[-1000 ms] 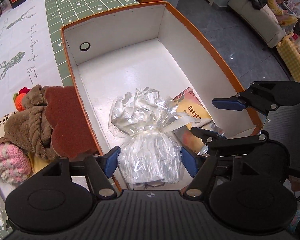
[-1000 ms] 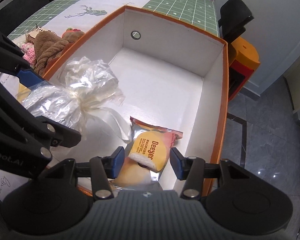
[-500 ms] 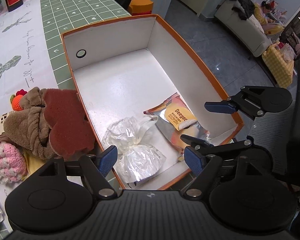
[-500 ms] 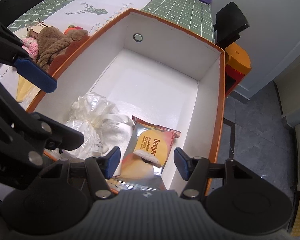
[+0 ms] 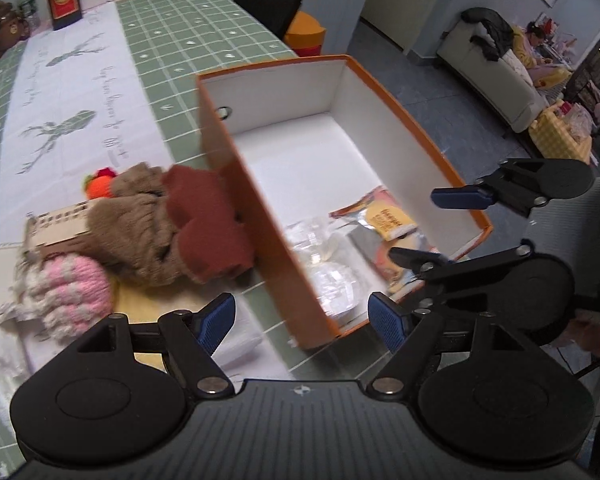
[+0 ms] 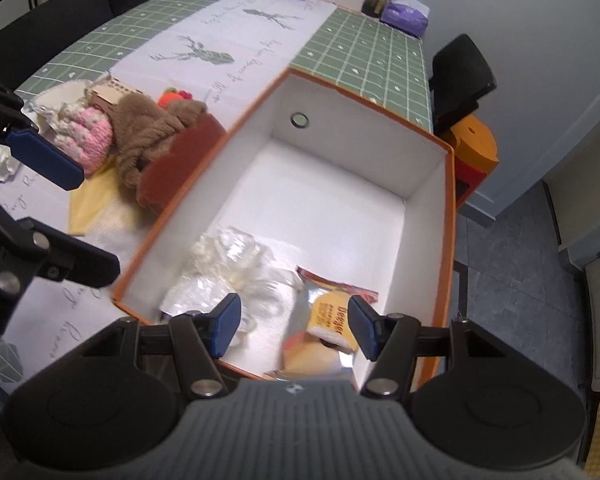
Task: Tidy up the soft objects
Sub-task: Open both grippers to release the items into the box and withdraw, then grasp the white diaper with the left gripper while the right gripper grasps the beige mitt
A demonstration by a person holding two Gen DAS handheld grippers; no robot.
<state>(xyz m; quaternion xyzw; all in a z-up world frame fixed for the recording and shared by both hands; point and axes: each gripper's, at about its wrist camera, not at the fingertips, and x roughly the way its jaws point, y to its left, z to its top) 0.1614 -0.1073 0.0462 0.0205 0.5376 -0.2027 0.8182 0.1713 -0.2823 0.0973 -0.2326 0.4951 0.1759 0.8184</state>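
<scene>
Left claw (image 5: 298,322) wide, empty, above surface (image 5: 148,40) beside orange cardboard box (image 5: 268,240); right claw (image 6: 294,322) wide, empty over crinkled clear plastic bag (image 6: 228,264) and yellow snack packet (image 6: 332,316) inside. Next likely brown-and-maroon plush (image 5: 172,220): pinch thick middle, lift clear of box wall.

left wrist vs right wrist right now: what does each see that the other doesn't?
Left wrist only: sofa with a person across the room, and the right gripper, open and empty.

Right wrist only: purple pack at the table's far end, and the left gripper, open and empty.

Both: orange box holding the clear bag and snack packet; brown plush and pink knit on the table beside it.
</scene>
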